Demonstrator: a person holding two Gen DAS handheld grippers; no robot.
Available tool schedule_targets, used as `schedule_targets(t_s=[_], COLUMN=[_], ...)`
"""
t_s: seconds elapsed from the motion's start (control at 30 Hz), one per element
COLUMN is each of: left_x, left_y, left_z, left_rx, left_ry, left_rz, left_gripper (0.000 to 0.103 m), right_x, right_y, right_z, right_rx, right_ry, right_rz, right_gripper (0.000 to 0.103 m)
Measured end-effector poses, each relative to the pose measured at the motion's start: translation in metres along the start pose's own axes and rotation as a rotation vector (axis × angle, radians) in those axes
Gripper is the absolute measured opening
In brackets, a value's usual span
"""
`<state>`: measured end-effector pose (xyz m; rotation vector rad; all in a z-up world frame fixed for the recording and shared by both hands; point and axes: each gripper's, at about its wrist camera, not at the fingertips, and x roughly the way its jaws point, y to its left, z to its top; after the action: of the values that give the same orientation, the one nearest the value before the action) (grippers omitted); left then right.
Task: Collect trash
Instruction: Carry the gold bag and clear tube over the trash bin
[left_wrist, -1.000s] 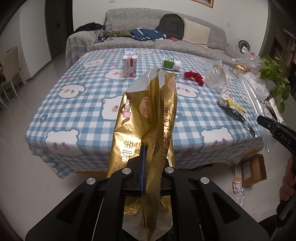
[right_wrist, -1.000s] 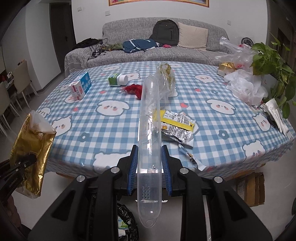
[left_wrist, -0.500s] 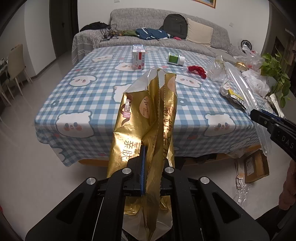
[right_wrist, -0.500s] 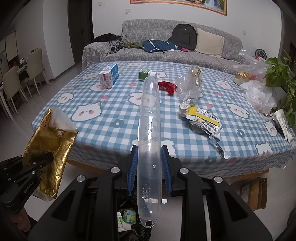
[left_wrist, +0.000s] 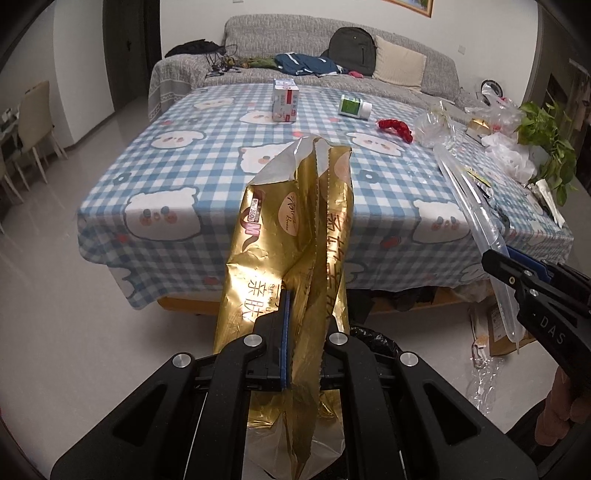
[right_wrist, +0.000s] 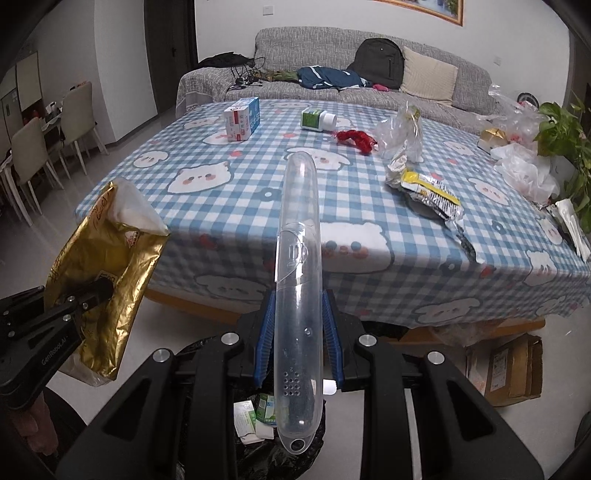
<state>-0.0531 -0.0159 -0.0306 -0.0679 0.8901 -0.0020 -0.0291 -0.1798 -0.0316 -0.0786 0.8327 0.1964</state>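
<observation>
My left gripper (left_wrist: 301, 332) is shut on a crumpled gold foil bag (left_wrist: 295, 229), which stands up between its pads; the same gold bag (right_wrist: 107, 273) shows at the left of the right wrist view. My right gripper (right_wrist: 298, 325) is shut on a long clear plastic tube case (right_wrist: 299, 258), also seen as the clear case (left_wrist: 476, 229) at the right of the left wrist view. Below the right gripper sits a black-lined trash bin (right_wrist: 258, 446) with cartons inside. Both grippers hang over the floor in front of the table.
The blue checked table (right_wrist: 258, 192) holds a white carton (right_wrist: 242, 118), a green bottle (right_wrist: 317, 120), red scrap (right_wrist: 356, 138), clear plastic wrap (right_wrist: 402, 133), a yellow wrapper (right_wrist: 428, 188) and white bags (right_wrist: 524, 170). A cardboard box (right_wrist: 509, 373) lies under the table. Chairs (right_wrist: 66, 125) stand left.
Both grippers have drawn back from the table and sunk, each keeping its hold. The trash bin has come into view under the right gripper.
</observation>
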Motion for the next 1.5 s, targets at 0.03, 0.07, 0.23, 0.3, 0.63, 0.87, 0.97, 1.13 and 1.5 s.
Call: schedule_targets(t_s=[0.03,0.07,0.23,0.3,0.63,0.87,0.97,1.13,1.5], left_x=[0.001,0.001,-0.009,-0.015,-0.023,-0.006,0.003,0.020,0.041], left_y=[0.001,0.001,0.000,0.001,0.006,0.013,0.016,0.020,0.031], left_z=[-0.003,-0.007,-0.021,-0.027,-0.065,-0.091,-0.099,-0.111,-0.129], left_rx=[-0.001,0.000,0.005,0.005,-0.004,-0.017,-0.027,-0.045,-0.052], left_ry=[0.005,0.008,0.003,-0.003,0.018,0.058,0.063,0.075,0.062], left_rz=[-0.001,-0.002,0.002,0.000,0.002,-0.009,-0.010,-0.020,-0.021], left_gripper=[0.005,0.005,0.005,0.005,0.005,0.005,0.005,0.005,0.005], right_x=[0.000,-0.001,-0.011,-0.014,-0.023,-0.009,0.003,0.028,0.077], right_y=[0.002,0.004,0.008,0.013,0.024,0.029,0.032,0.038,0.048], right_z=[-0.003,-0.005,-0.022,-0.030,-0.064,-0.092,-0.106,-0.124,-0.149], right_rx=[-0.003,-0.010,0.007,-0.002,-0.004,0.010,0.009,-0.002,-0.003], right_ry=[0.006,0.004,0.004,0.006,0.024,0.070,0.097,0.134,0.217], right_rz=[0.003,0.003,0.019,0.017,0.016,0.016,0.015,0.015,-0.011], right_gripper=[0.025,0.025,0.025,0.025,0.025,0.025,0.025,0.025,0.025])
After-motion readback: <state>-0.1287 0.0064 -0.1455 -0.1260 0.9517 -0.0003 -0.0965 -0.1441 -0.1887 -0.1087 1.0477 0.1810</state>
